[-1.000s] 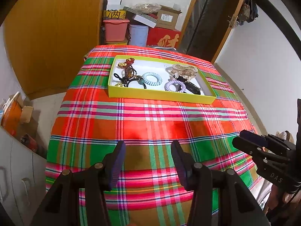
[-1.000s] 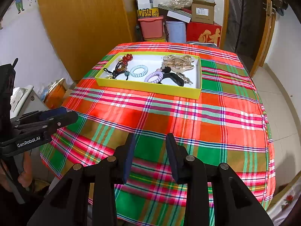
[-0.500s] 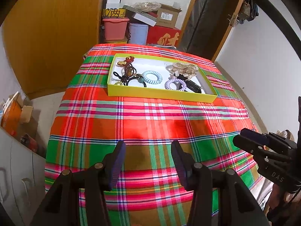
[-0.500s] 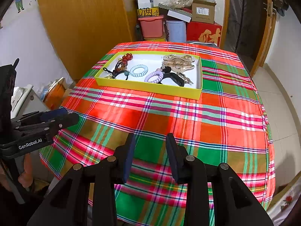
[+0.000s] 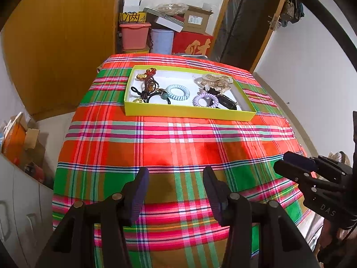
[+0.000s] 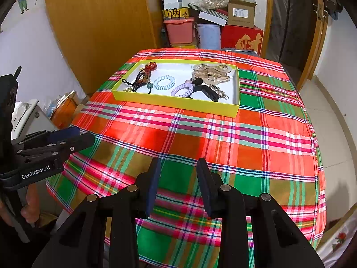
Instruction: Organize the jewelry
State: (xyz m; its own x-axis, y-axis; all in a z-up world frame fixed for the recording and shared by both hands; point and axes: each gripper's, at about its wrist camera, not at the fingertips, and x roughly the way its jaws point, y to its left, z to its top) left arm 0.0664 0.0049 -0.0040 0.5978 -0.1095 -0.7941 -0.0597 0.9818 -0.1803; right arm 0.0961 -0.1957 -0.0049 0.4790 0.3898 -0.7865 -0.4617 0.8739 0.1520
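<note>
While both claws hang over the near edge of a worktop [image 6: 279, 154] draped in red, green and pink plaid cloth, nothing held in either. Left claw [image 5: 176, 178] spread wide, fingers well apart with only cloth showing between them. Right claw [image 6: 178, 167] spread more narrowly, a clear gap between its pads, pinching nothing. Both angled downward toward the cloth.

Well ahead of both claws, toward the far side of the worktop, a shallow yellow tray [image 6: 176, 103] with a white floor, untouched. Inside, from left to right in the right-wrist view: a dark beaded string with red beads [image 6: 146, 72] and a black hair tie [image 5: 156, 95] at the left end; a pale blue spiral hair tie [image 6: 164, 82] just beside them; a lilac spiral hair tie [image 6: 182, 90] near the middle; a black clip [image 6: 206, 90] touching the lilac tie; a large translucent beige hair claw clip [image 6: 212, 72] at the far right corner; a small gold pin [image 6: 219, 93] near the right wall.

Seen from each camera, the other claw at the frame edge, off to the side of the worktop. Behind the worktop, stacked boxes [image 6: 241, 13] and a wooden wardrobe [image 6: 100, 22].
</note>
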